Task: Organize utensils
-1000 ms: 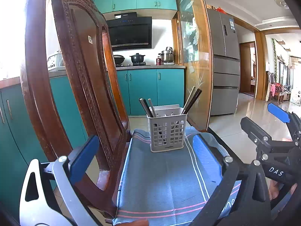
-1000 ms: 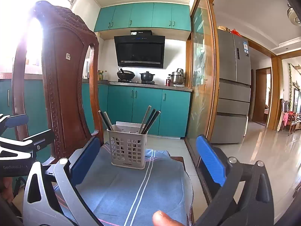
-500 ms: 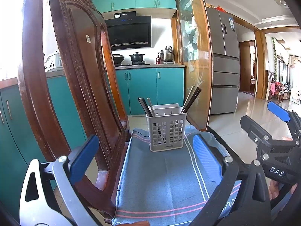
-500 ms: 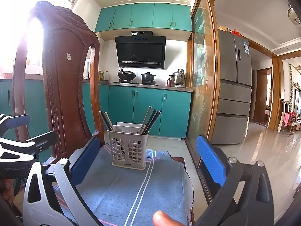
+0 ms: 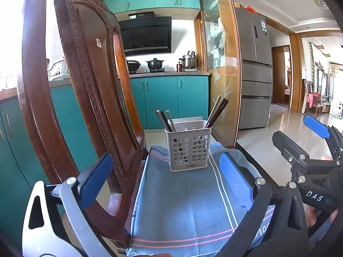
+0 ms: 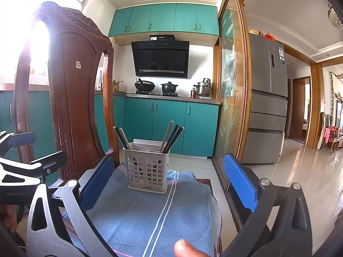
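A grey slotted utensil basket (image 5: 188, 147) (image 6: 148, 174) stands upright on a blue striped cloth (image 5: 184, 201) (image 6: 154, 216), at its far end. Several dark and pale chopsticks (image 5: 215, 112) (image 6: 170, 136) lean out of it, some left, some right. My left gripper (image 5: 165, 177) is open and empty, well short of the basket. My right gripper (image 6: 169, 182) is also open and empty, with the basket framed between its blue pads (image 6: 240, 183). Each gripper shows at the edge of the other's view.
A carved wooden chair back (image 5: 85, 98) (image 6: 70, 98) rises close on the left of the cloth. A glass door with a wooden frame (image 6: 233, 98) stands to the right. Teal cabinets (image 6: 171, 122), a stove with pots and a fridge (image 6: 268, 98) lie beyond. A fingertip (image 6: 188, 248) shows at the bottom.
Almost nothing has moved. Both grippers stay open and empty; the views have only drifted slightly.
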Demonstrator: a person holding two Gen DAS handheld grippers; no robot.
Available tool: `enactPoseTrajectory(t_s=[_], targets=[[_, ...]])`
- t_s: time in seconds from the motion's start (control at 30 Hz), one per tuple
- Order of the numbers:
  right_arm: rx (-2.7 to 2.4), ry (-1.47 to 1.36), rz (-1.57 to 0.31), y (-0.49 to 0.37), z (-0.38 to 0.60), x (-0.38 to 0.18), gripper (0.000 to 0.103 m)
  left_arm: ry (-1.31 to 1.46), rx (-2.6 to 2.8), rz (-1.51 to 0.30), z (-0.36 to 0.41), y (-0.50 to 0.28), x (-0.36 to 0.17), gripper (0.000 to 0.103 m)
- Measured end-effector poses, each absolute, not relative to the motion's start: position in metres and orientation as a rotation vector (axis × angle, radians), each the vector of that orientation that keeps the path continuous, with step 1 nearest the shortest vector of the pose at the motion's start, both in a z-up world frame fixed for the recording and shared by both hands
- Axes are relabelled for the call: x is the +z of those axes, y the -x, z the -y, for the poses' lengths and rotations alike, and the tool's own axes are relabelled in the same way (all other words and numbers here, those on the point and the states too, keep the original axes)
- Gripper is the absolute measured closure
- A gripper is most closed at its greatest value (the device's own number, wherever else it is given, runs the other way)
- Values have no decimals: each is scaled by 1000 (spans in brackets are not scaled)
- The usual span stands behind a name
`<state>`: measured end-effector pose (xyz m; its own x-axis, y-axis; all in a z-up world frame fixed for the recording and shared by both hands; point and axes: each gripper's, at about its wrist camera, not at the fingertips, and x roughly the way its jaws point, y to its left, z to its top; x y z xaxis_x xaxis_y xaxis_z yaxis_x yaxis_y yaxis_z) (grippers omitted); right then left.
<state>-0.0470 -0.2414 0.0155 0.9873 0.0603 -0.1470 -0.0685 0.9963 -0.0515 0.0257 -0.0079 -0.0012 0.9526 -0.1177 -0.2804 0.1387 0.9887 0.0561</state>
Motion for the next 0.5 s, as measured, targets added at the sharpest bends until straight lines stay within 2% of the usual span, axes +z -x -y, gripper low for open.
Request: enactPoseTrajectory(t_s=[0.5], targets=[[64,45,-145,46,242,14,3,-78,-135,-292,10,-28,0,4]])
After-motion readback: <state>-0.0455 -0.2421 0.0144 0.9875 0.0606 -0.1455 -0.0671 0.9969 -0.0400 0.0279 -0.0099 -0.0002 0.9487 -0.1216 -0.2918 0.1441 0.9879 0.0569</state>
